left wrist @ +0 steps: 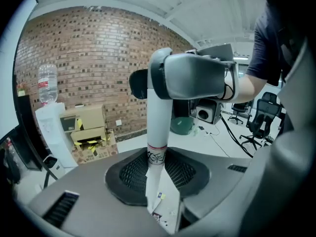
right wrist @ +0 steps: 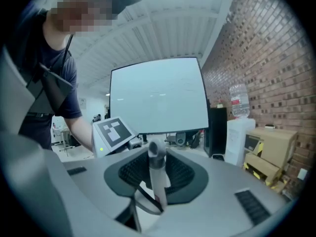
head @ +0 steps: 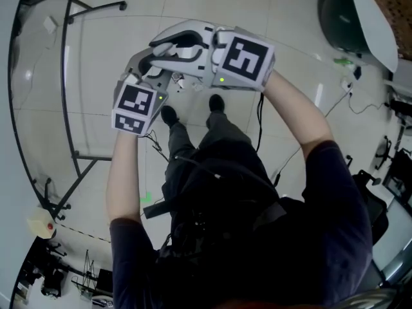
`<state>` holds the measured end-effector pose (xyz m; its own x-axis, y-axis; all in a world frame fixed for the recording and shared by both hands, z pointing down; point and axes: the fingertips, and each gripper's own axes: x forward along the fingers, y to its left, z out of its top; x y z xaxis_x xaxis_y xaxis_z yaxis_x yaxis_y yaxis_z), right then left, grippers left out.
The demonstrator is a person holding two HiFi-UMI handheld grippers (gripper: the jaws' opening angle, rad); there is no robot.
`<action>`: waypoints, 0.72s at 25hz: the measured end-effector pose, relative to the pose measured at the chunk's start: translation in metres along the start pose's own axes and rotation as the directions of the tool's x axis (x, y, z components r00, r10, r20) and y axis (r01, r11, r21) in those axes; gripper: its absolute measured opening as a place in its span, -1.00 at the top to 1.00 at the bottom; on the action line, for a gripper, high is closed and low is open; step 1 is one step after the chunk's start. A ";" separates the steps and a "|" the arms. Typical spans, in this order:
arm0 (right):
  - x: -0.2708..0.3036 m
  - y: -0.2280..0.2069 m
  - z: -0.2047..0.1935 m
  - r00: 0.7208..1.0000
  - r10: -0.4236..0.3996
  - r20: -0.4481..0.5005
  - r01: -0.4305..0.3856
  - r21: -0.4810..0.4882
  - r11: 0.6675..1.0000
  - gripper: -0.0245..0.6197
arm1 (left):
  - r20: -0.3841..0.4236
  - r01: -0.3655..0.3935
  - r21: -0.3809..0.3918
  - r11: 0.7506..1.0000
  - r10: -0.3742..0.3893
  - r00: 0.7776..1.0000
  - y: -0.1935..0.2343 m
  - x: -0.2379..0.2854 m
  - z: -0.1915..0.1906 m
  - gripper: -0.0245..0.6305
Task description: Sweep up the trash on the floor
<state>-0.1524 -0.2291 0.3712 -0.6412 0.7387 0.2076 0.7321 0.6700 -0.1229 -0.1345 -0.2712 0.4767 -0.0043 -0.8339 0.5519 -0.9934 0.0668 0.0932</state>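
A white handle point(left wrist: 159, 132) with a printed band stands upright between the black pads of my left gripper point(left wrist: 158, 168), which is shut on it. Its grey capped top point(right wrist: 157, 152), with a black hanging loop point(right wrist: 143, 201), sits between the pads of my right gripper point(right wrist: 159, 177), also shut on it. In the head view both grippers meet in front of the person's chest, the left gripper point(head: 156, 69) below the right gripper point(head: 175, 44). The handle's lower end is hidden. Small scraps point(left wrist: 160, 195) lie on the pale floor, seen through the jaw gap.
A black metal frame point(head: 71, 108) stands at the left, cables point(head: 335, 108) cross the tiles at the right, and a green bin point(head: 341, 18) is beyond. The person's shoes point(head: 168, 114) are below the grippers. Cardboard boxes point(left wrist: 89, 127), a water dispenser point(left wrist: 49, 117), office chairs point(left wrist: 261, 117) and a big white screen point(right wrist: 158, 98) ring the room.
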 end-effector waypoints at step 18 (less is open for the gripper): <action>0.001 0.044 0.144 0.925 -0.374 0.071 0.377 -0.050 0.925 0.57 | 0.250 0.086 0.333 0.939 -0.175 0.952 -0.009 -0.128 0.104 0.57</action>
<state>-0.1540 -0.1884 0.2262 -0.8829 0.4381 0.1689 0.4465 0.8947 0.0133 -0.1373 -0.2215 0.3193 0.1414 -0.9427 0.3021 -0.9714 -0.1909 -0.1411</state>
